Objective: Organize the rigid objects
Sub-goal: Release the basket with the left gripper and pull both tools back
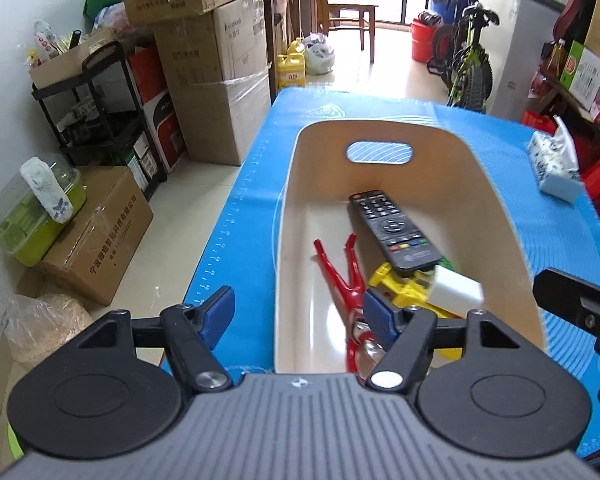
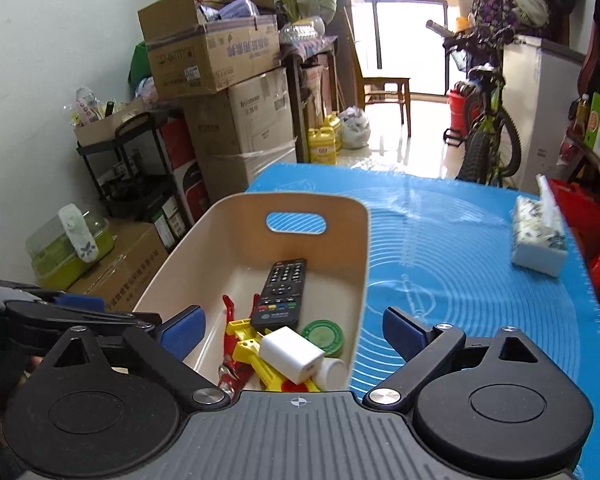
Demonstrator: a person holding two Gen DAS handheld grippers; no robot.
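Observation:
A beige bin (image 1: pixel 300 216) (image 2: pixel 228 240) with a handle slot stands on the blue mat (image 1: pixel 236 232) (image 2: pixel 460 280). In it lie a black remote (image 1: pixel 392 232) (image 2: pixel 282 288), red pliers (image 1: pixel 338 270) (image 2: pixel 227 306), a yellow tool (image 1: pixel 404 286) (image 2: pixel 246 338), a white charger block (image 1: pixel 456 292) (image 2: pixel 290 354), a green round tin (image 2: pixel 322 336) and a small white cylinder (image 2: pixel 332 372). My left gripper (image 1: pixel 298 306) hangs open over the bin's near left wall, nothing between its fingers. My right gripper (image 2: pixel 292 322) stands wide open above the bin's near end, holding nothing.
A tissue pack (image 1: pixel 554 164) (image 2: pixel 538 240) lies on the mat at the far right. Stacked cardboard boxes (image 1: pixel 216 92) and a black shelf cart (image 1: pixel 100 112) stand on the floor to the left. A bicycle (image 2: pixel 488 140) leans beyond the table's far edge.

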